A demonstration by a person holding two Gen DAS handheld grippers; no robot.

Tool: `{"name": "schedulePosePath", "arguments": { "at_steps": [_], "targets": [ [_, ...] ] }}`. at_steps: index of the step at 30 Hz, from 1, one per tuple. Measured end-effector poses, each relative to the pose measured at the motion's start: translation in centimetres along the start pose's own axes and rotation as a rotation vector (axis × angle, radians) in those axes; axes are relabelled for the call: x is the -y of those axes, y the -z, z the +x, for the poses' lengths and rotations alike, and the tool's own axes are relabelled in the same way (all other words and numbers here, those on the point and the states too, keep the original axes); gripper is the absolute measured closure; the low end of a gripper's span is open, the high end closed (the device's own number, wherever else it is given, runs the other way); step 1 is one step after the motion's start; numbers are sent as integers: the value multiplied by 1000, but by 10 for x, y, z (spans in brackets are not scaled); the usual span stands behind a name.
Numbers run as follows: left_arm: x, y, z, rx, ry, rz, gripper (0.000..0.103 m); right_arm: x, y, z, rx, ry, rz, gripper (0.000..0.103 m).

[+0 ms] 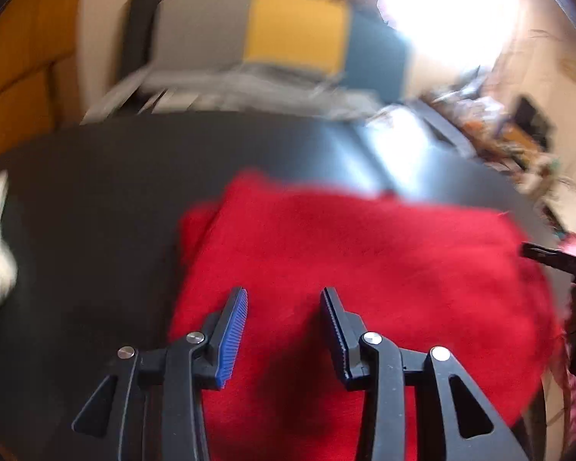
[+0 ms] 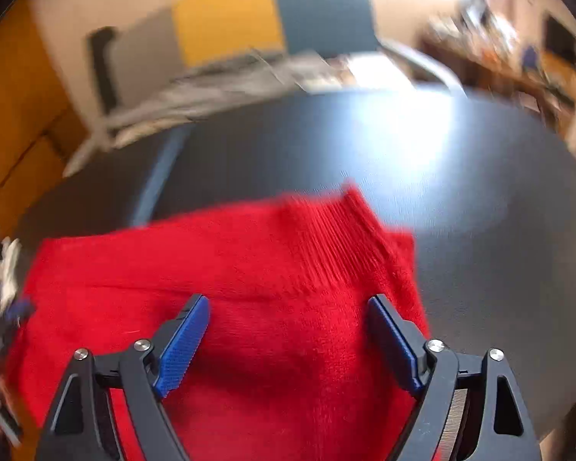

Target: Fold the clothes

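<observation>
Left wrist view shows our dark worktop (image 1: 96, 211) carrying the red knit garment (image 1: 364, 261), lying in layers toward the near edge. We judge a fold is under way or just laid. Left gripper (image 1: 284, 299) and right gripper (image 2: 288, 307) hover over it, jaws apart, empty. Which edge to grasp next, we cannot tell.

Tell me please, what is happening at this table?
A person holds two grippers above a red knitted sweater lying on a dark round table. The left gripper and the right gripper are both open and grasp nothing. The sweater looks partly folded already; the pictures are blurred.
</observation>
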State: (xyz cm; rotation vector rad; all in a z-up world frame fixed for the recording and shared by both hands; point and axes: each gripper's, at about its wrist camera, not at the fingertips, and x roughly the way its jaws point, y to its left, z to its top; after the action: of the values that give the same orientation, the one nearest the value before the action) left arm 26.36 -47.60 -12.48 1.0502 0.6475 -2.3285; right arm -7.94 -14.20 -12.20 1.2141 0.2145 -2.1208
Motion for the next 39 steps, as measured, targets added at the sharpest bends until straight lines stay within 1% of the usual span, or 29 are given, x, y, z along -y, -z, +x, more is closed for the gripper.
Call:
{"name": "schedulePosePath", "arguments": {
  "at_steps": [1, 2, 4, 5, 11, 12, 13, 14, 16, 19, 20, 21, 24, 26, 27, 29, 34, 36, 37, 38, 39],
  "targets": [
    [-10, 6, -1, 31, 41, -52, 60, 3, 4, 9, 19, 7, 3, 6],
    [-19, 12, -3, 59, 78, -99, 60, 0, 9, 13, 50, 32, -46, 5],
    [-22, 13, -2, 76, 71, -100, 60, -7, 12, 15, 70, 76, -102, 1],
    [-24, 10, 0, 76, 78, -107, 60, -7, 11, 16, 68, 80, -106, 0],
    [-33, -6, 8, 75, 121, -151, 61, -3, -7, 24, 60, 67, -120, 0],
    [-35, -9, 8, 73, 133, -160, 63, -5, -9, 27, 62, 66, -126, 0],
    [-41, -10, 1, 60, 183, -183, 63, -6, -11, 29, 69, 61, -128, 0],
    [-43, -15, -2, 62, 210, -198, 62, -7, -13, 30, 77, 53, -129, 0],
    [-64, -20, -16, 72, 253, -227, 61, -9, -14, 31, 92, 37, -128, 0],
    [-90, -33, -14, 2, 349, -218, 56, -8, -13, 29, 103, 20, -121, 0],
    [-98, -36, -8, -48, 383, -229, 54, -8, -13, 29, 105, 17, -120, 0],
    [-106, -38, 0, -95, 400, -250, 53, -8, -13, 29, 106, 17, -120, 0],
    [-124, -39, 21, -172, 442, -290, 51, -10, -13, 28, 108, 19, -120, 0],
    [-128, -42, 35, -201, 505, -307, 51, -10, -14, 27, 109, 20, -120, 0],
    [-128, -43, 40, -206, 537, -313, 49, -10, -14, 27, 109, 20, -120, 0],
    [-126, -47, 51, -215, 596, -323, 49, -10, -15, 27, 110, 19, -120, 0],
    [-107, -66, 66, -250, 584, -227, 49, -10, -13, 25, 114, 13, -112, 0],
    [-105, -69, 70, -265, 590, -221, 51, -9, -13, 26, 115, 12, -112, 0],
    [-108, -69, 70, -267, 577, -224, 53, -9, -13, 26, 115, 13, -113, 0],
    [-110, -69, 71, -268, 564, -228, 66, -9, -13, 26, 115, 13, -113, 0],
    [-113, -68, 71, -269, 552, -232, 85, -9, -13, 27, 115, 13, -113, 0]
  ]
}}
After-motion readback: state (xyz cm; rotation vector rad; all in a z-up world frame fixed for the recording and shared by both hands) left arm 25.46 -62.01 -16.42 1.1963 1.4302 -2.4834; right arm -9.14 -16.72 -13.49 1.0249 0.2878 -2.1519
